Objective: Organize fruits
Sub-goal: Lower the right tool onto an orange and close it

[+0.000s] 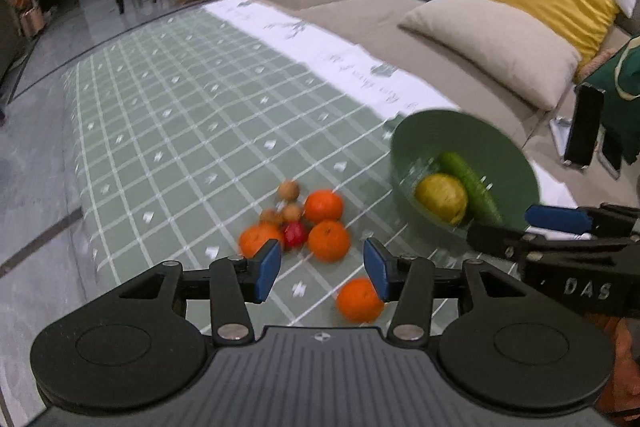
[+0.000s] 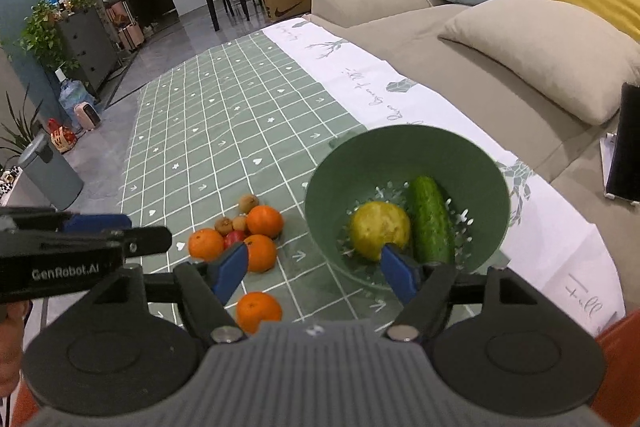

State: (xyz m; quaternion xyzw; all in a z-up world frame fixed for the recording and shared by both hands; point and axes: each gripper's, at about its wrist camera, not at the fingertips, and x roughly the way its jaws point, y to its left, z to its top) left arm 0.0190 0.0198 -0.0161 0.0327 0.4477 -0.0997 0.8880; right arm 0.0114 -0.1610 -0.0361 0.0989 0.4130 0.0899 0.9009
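Four oranges point(image 2: 259, 311) loose; bowl point(image 2: 404, 151) near cloth edge.

Green bowl point(image 2: 404, 163); orange tangerines point(image 2: 264, 221); green-checked tablecloth point(image 2: 224, 115).

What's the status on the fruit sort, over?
Left gripper open, empty. Right gripper open, empty. Lemon, cucumber in green bowl; four oranges outside. Path clear.

Black two-finger grippers point(image 1: 322, 269) — blue pads point(image 2: 230, 265), silver pivot screws, ribbed grey housing — white "GenRobot.AI" lettering.
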